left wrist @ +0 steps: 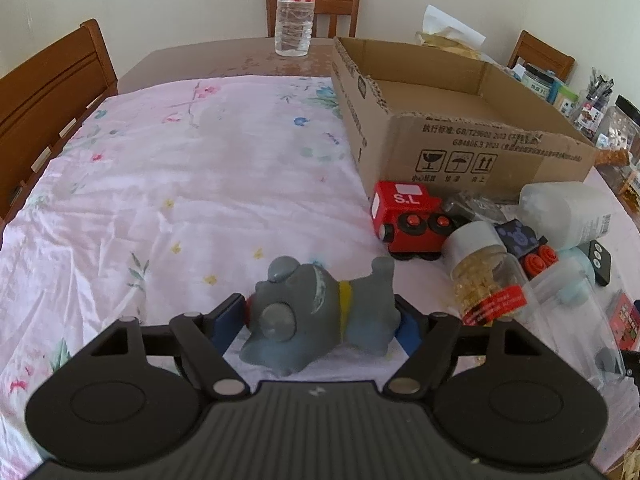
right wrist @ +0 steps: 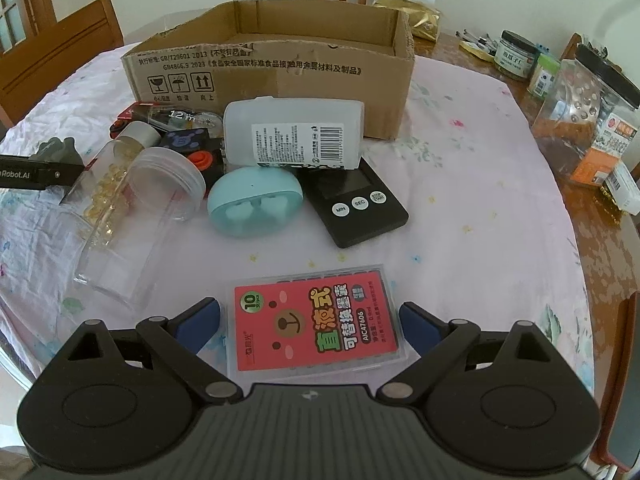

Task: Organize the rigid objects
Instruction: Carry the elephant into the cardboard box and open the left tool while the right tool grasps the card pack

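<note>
Judging from how things lie, the sorting has barely begun: the cardboard box, the landmark here and the largest thing on the floral cloth, shows only bare floor and walls in the part of its inside that either view reaches; everything meant for it appears to sit outside.

Just in front of the box's printed wall lies the heap: a white bottle on its side, touching or nearly touching that wall; a clear jar tipped over nearer the cameras; a bottle of yellow capsules beside it; a red toy train at the box's near corner; a black timer and a mint-green case in front of the white bottle.

Well in front of the box, on open cloth, a grey rubber animal lies on its side between the jaws of the left gripper; the blue pads look close against head and rump, but whether they press I cannot tell.

The right gripper stands released and wide, its pads either side of a red-labelled refill case lying flat, clear of its edges; nothing is lifted yet, so nearly all the work is left.
</note>
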Tool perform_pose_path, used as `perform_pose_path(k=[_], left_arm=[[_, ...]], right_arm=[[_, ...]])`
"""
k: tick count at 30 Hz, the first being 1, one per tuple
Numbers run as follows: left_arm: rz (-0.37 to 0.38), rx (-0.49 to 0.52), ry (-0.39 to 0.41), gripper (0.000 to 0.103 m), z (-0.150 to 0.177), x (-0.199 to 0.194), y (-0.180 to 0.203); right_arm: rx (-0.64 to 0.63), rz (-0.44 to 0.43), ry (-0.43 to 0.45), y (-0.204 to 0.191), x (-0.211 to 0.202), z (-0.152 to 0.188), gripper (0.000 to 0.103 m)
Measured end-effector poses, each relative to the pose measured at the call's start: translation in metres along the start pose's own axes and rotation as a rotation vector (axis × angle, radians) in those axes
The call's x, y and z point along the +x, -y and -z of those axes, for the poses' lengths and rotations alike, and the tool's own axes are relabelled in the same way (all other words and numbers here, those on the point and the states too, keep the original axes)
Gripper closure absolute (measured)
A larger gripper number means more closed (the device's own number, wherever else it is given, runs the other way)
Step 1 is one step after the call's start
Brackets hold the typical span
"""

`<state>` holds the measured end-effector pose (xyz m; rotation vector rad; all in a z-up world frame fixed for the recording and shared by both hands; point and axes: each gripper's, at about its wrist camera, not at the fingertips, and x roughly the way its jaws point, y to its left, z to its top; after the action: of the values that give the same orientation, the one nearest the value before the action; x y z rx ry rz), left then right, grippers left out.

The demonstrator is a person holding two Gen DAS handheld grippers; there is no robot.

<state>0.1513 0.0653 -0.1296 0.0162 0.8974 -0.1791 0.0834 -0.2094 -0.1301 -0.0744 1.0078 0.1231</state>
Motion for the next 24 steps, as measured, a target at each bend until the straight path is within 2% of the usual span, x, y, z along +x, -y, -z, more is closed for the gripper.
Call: perform_pose_path(k=[8,11,14,24], left_arm=[[0.015,-0.032,-0.011,0.026,-0.003,-0.001,-0.001],[0.012,-0.051,-0.024,0.031,-0.002,-0.003,-0.003],[0.015,-0.066,-0.034,0.032,-0.003,-0.005,-0.005],[0.017,0.018,-0.062,0.032,-0.021,-0.020,0.001]], right_arm=[[-0.010,-0.001,-0.004,0.000,-0.002,0.000,0.009],[-0.012,-0.002,-0.005,0.000,-0.003,0.001,0.009],[-0.024,-0.005,-0.009,0.000,-0.003,0.000,0.009],[-0.108,-0.002,0.004,0.006,-0.021,-0.012,0.009]])
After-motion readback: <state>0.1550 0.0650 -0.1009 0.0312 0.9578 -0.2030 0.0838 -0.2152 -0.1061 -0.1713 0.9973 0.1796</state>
